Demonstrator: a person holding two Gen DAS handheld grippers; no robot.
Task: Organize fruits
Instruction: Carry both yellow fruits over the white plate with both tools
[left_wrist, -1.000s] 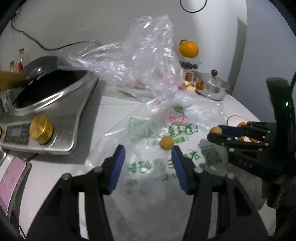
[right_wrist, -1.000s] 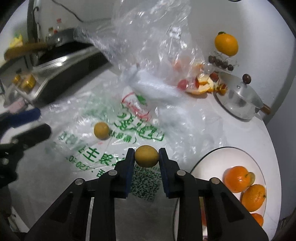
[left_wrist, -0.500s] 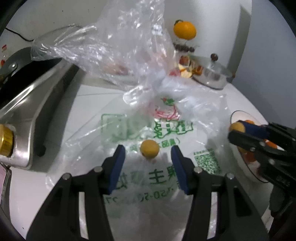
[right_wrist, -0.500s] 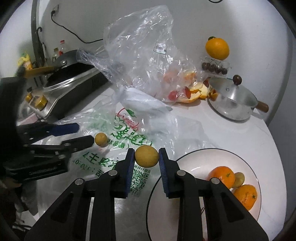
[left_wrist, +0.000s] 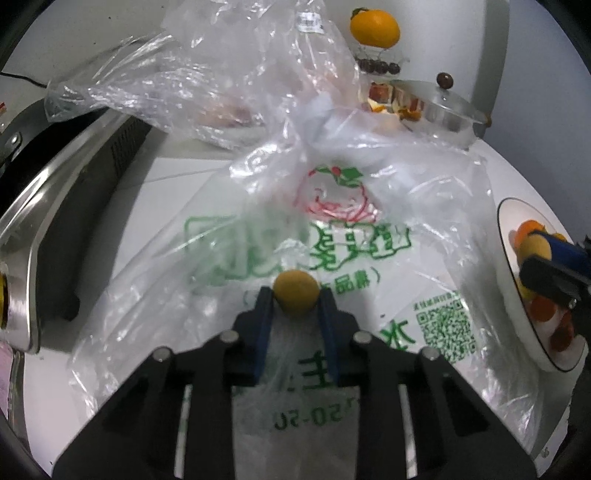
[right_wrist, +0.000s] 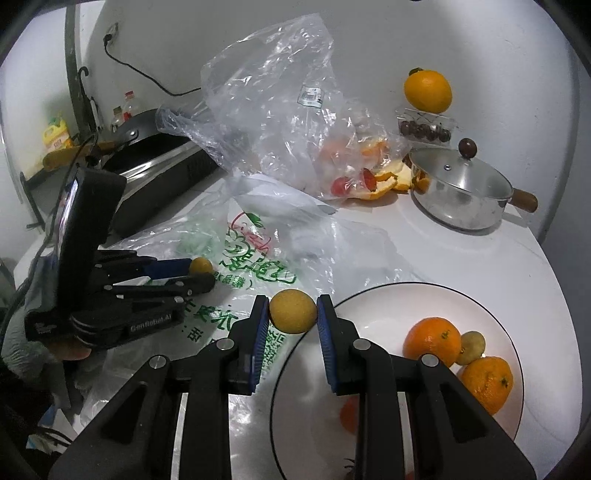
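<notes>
Since a moment ago, the left tongs (left_wrist: 296, 295) have slid forward and down over the printed plastic bag (left_wrist: 332, 236) and squeezed shut on the small yellow fruit (left_wrist: 296, 291) that was lying loose on it. Both blue pads now press on its sides, so this fruit looks ready to be lifted. The right tongs (right_wrist: 293, 314) have swung across from the bag to the edge of the white plate (right_wrist: 388, 306), and they grip a second yellow fruit (right_wrist: 293, 311) tightly between their pads. That fruit hangs just above the plate's near rim. Two oranges (right_wrist: 432, 341) and one small brownish fruit (right_wrist: 472, 347) already lie on the plate. It looks like the right fruit will be dropped there next, and the left one should follow. Both tongs point forward and slant down at the worktop (right_wrist: 461, 254). The left tongs reach in low from the left side, close to the bag.
</notes>
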